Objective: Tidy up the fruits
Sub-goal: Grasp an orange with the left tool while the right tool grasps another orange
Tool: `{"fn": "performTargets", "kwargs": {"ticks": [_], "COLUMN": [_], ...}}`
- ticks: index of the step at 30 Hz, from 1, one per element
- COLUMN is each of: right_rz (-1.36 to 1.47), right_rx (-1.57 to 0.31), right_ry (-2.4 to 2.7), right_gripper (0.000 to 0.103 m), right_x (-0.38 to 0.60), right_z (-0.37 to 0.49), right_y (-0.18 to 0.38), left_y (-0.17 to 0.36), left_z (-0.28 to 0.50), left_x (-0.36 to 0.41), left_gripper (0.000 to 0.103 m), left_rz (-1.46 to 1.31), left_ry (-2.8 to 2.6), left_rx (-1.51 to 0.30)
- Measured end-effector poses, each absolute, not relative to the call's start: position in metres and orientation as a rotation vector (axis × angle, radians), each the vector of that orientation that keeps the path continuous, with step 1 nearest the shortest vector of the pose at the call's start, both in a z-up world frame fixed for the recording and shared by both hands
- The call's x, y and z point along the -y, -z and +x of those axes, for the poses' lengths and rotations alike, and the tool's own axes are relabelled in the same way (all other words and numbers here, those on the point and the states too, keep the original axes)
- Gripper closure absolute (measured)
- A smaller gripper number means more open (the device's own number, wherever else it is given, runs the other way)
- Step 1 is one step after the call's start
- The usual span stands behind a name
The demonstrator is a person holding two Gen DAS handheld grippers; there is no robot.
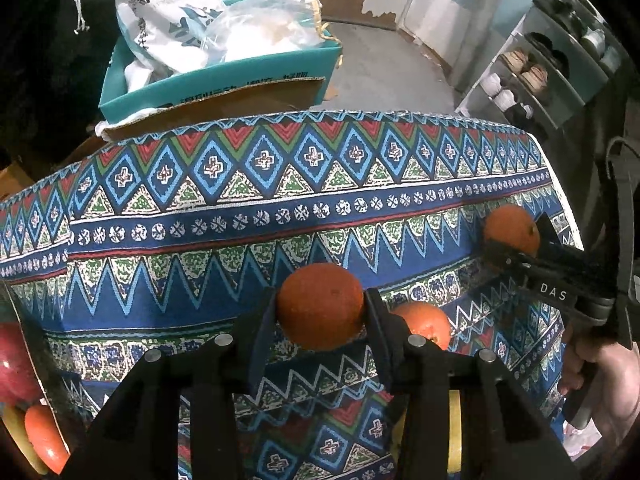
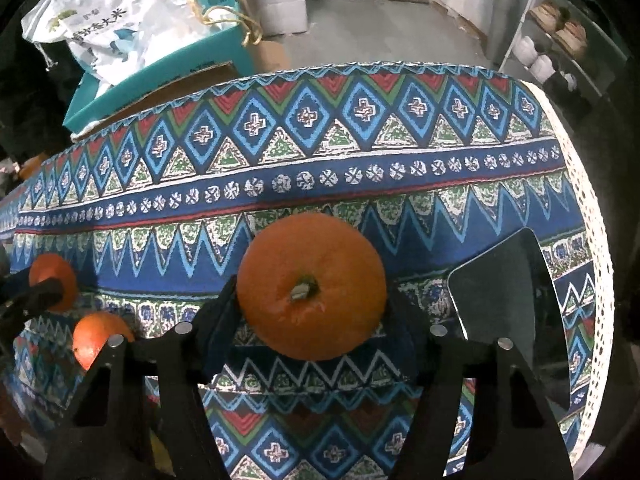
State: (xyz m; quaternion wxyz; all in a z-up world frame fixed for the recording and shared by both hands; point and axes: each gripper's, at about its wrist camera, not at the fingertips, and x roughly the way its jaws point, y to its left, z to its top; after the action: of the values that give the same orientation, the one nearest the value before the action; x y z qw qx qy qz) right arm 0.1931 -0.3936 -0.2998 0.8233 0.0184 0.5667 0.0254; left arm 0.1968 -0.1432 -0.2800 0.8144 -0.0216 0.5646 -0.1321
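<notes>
My left gripper is shut on a dark orange and holds it above the patterned tablecloth. My right gripper is shut on a brighter orange, stem end facing the camera; that gripper and its orange show at the right of the left wrist view. A third orange lies on the cloth between the two grippers, also seen in the right wrist view. The left gripper's orange shows at the left there.
A clear tray at the left edge holds a red apple, an orange fruit and something yellow. A dark flat tray lies on the cloth at right. A teal box with bags stands beyond the table. A shoe rack stands far right.
</notes>
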Motion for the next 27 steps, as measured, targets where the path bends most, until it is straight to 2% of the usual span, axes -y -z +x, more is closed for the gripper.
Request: {"fn": "performTargets", "kwargs": {"ticks": [8, 27], "right_rz": [0.014, 0.017], "right_rx": [-1.155, -0.941], "right_ry": [-0.04, -0.105], "right_gripper": [0.038, 0.038], "right_x": [0.391, 0.351], "right_z": [0.179, 0.138], "right_y": [0.282, 0.175], "left_y": [0.257, 0.174], "left_z": [0.191, 0.151], "left_x": [0.141, 0.125], "left_gripper": [0.059, 0.059], "left_rz": [-0.042, -0.07], "left_ry": [0.28, 0.302], "left_rx": [-1.161, -0.998]}}
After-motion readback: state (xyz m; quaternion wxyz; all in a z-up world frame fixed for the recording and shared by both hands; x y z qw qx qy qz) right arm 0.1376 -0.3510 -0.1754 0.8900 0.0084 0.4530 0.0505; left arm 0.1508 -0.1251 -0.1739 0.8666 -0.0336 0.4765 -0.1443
